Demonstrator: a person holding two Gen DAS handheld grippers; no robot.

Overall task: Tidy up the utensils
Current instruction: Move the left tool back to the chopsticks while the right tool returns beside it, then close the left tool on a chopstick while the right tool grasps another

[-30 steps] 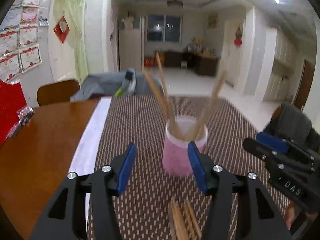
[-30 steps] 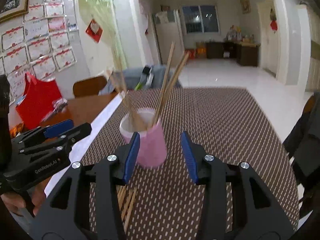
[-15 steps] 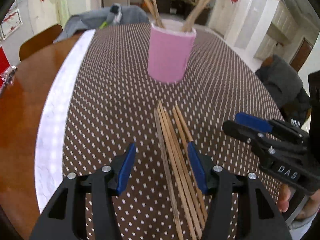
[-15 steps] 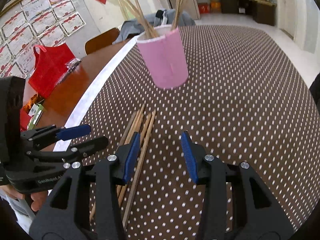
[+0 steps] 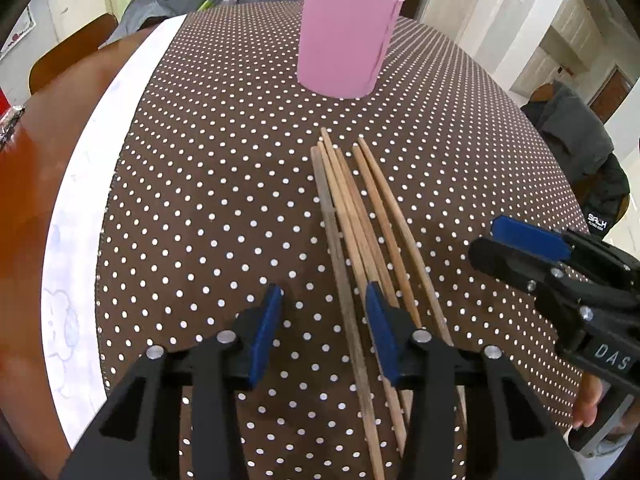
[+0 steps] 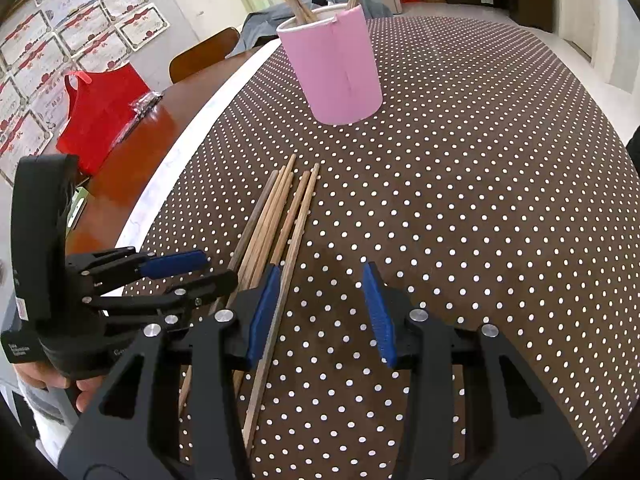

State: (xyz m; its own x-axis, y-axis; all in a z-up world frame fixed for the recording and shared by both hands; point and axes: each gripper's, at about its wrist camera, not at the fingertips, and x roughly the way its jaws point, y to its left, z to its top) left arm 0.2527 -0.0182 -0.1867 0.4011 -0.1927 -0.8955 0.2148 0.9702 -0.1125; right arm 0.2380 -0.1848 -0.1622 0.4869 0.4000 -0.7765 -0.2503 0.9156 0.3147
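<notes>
Both grippers low over loose chopsticks, nothing gripped.

Left gripper point(image 5: 322, 320): fingers part open, having just been closing, astride the darkest stick of the chopsticks point(image 5: 360, 216); contact unclear. Right gripper point(image 6: 320, 308): fingers part open, empty, bundle beside its left finger. Sticks lie on the bench's dotted brown cloth point(image 5: 208, 184), near the pink cup point(image 5: 346, 36) holding more. Certificates point(image 6: 60, 36) line the wall.

both grippers tipped down from the pink cup point(image 5: 347, 36) to the loose chopsticks point(image 5: 362, 236) on the dotted cloth. left gripper point(image 5: 322, 334) has just been closing, darkest stick now between its pads, not pinched. right gripper point(image 6: 320, 312) dropped in beside the bundle, same gap.
</notes>
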